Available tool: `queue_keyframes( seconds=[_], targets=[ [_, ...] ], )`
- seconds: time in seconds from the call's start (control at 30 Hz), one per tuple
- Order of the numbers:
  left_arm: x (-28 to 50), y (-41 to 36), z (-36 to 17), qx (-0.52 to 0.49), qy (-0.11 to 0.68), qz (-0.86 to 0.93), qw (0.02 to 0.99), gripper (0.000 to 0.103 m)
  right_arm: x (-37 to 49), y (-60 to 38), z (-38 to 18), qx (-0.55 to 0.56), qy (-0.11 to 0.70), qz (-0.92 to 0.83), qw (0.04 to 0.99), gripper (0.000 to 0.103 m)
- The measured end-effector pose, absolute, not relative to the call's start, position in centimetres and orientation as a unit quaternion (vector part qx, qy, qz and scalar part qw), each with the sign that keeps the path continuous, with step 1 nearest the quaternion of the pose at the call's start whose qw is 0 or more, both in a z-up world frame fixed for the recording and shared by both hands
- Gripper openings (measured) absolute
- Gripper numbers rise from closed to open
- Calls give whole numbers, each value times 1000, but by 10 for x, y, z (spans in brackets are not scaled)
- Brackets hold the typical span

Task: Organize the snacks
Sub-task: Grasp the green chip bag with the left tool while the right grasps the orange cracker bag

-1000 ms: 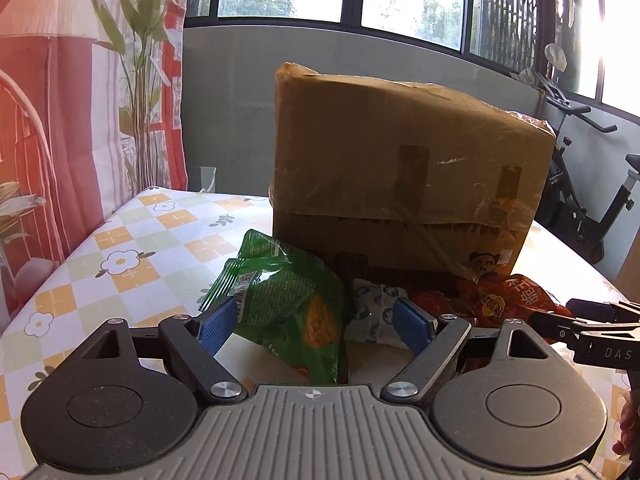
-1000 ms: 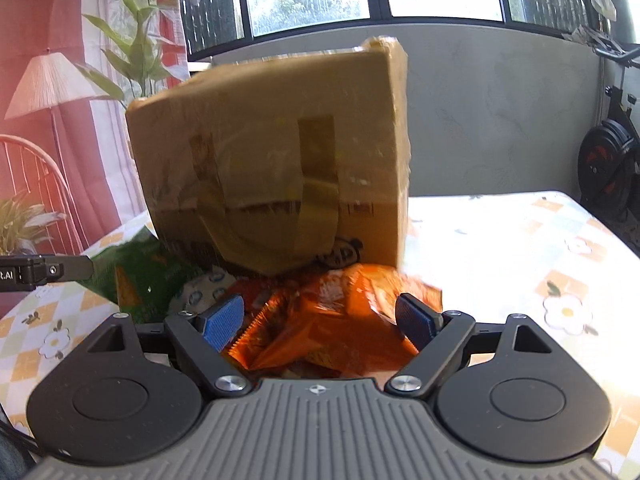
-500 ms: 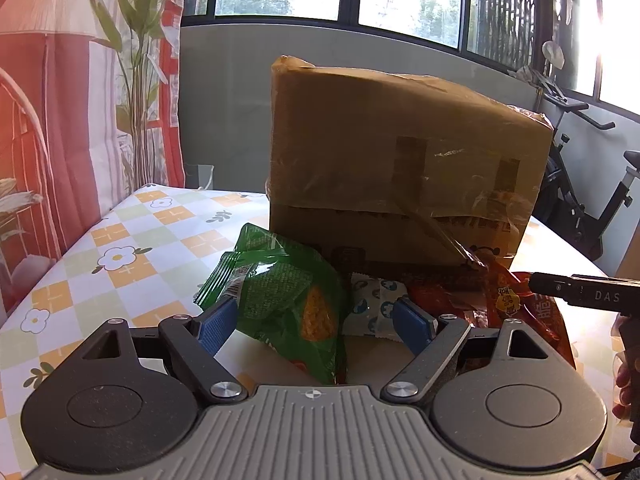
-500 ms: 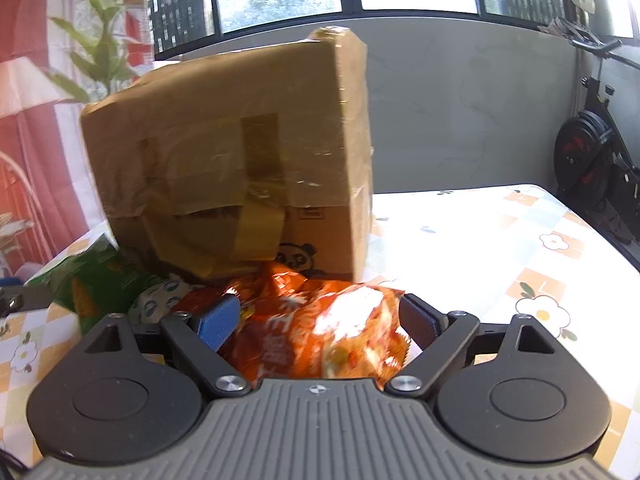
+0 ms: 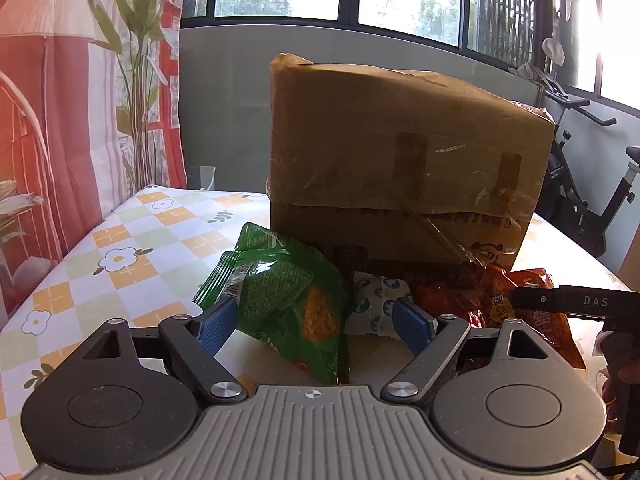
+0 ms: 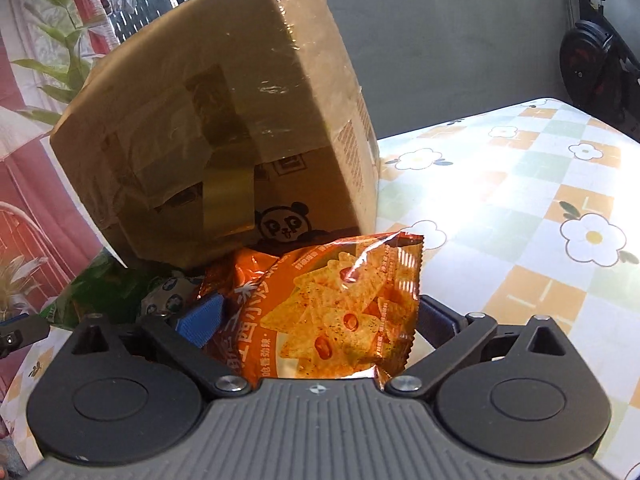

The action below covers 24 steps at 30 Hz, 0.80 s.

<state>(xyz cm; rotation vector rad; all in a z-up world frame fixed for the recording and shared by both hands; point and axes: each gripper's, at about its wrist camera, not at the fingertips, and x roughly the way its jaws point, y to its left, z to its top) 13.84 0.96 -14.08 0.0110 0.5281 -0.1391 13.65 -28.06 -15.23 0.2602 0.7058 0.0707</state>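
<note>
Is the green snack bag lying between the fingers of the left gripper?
Yes, the green snack bag lies between the left gripper's spread blue fingers.

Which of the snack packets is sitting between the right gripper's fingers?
The orange chip bag, printed with triangular chips. The green snack bag lies between the left gripper's fingers instead, and the small white packet sits between those two bags.

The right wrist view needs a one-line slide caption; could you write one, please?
Right tool straddles an orange chip bag before a taped cardboard box on a floral tablecloth.

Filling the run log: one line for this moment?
right gripper: around orange chip bag | left gripper: open, astride green bag | cardboard box: behind
</note>
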Motion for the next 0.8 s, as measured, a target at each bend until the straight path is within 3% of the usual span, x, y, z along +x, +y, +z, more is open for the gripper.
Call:
queue_keyframes(
  seconds=[0.13,0.27,0.8],
  targets=[
    [140,10,-140,4,262,-64,963,86,127,-274,-148,131,340,51,930,85],
    [140,11,-140,2,262,-60,963,86,114,-262,-144,123,339,72,930,80],
    [147,19,-137,-16,270,-59,961,86,104,-257,-135,121,314,62,940,77]
  ],
)
